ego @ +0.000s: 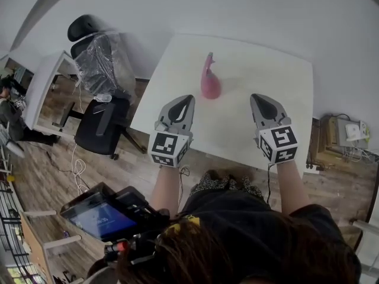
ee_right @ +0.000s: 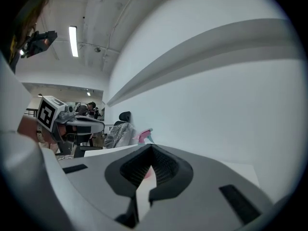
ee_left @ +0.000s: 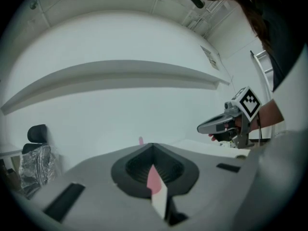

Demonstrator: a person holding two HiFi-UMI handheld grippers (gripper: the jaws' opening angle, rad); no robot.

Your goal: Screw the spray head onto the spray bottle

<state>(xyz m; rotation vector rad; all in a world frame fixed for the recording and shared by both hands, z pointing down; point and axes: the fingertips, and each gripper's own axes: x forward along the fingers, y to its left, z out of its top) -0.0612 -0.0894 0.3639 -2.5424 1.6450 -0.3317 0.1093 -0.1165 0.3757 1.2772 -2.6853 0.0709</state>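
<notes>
Over near edge of table (ego: 278,70): left gripper (ego: 187,101), jaws pressed together, nothing between them. Also over near edge, further toward table's right side: right gripper (ego: 259,101), jaws together, empty. Both aimed across table toward its far edge.

Around middle of table, ahead of both grippers and apart from them: pink spray bottle (ego: 209,81), standing on its base, long axis vertical, spray head (ego: 208,59) on top. Nozzle direction unclear.

Off table's left side: black office chair (ego: 103,120), back wrapped in plastic.
</notes>
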